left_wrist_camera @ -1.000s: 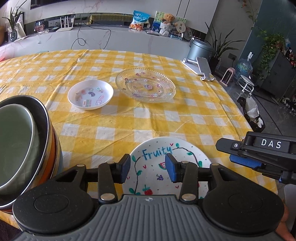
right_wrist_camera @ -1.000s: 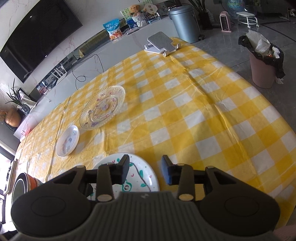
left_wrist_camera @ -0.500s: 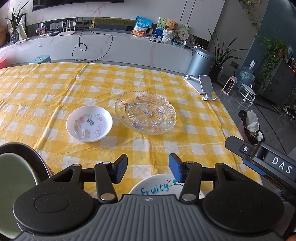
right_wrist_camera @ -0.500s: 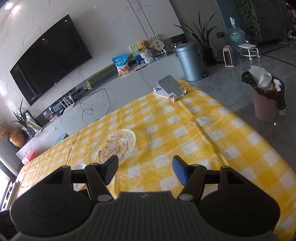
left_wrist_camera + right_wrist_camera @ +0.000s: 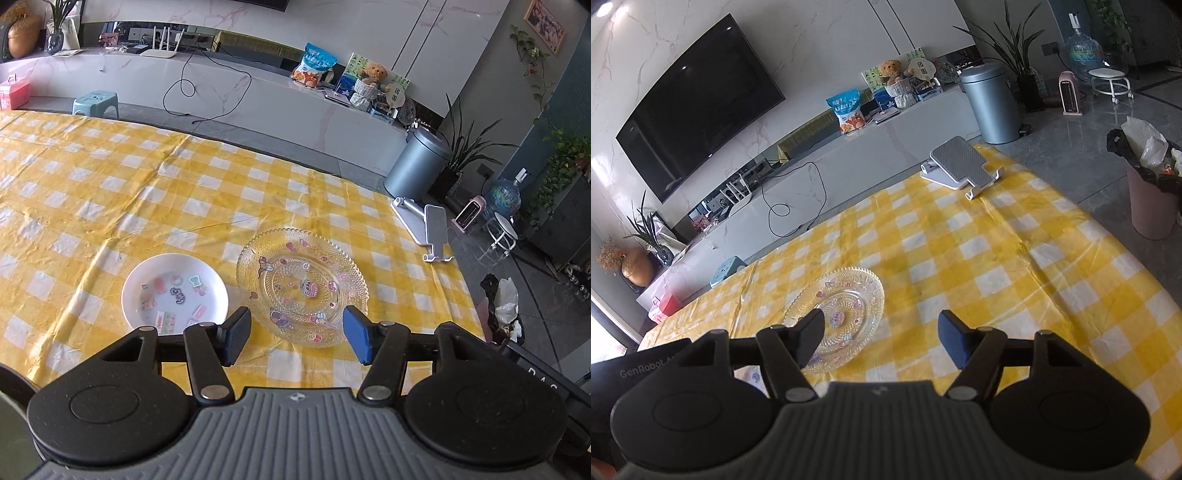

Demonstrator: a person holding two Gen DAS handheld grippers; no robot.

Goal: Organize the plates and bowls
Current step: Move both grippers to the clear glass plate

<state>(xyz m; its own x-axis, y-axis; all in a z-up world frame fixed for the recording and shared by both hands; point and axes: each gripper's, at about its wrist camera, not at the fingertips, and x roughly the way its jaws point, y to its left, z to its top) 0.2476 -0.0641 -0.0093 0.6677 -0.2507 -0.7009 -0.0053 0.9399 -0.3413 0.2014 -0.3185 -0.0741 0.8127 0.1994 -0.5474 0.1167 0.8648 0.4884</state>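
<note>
A clear glass plate [image 5: 302,286] with stickers lies on the yellow checked tablecloth [image 5: 147,192]. A small white dish [image 5: 174,294] with stickers lies just left of it. My left gripper [image 5: 296,338] is open and empty, held above the cloth just short of both dishes. My right gripper [image 5: 881,338] is open and empty, and the glass plate [image 5: 836,314] shows past its left finger. A dark bowl rim [image 5: 9,380] shows at the left edge of the left wrist view.
A grey phone stand [image 5: 424,225] sits at the table's far right corner, also in the right wrist view [image 5: 960,166]. A pink bin with a black bag [image 5: 1148,192] stands on the floor to the right. A long counter [image 5: 221,99] runs behind the table.
Both grippers have lifted and tilted up and have opened wider. The painted "Fruity" plate and most of the stacked bowls have dropped out of view. The glass plate and white dish look nearer.
</note>
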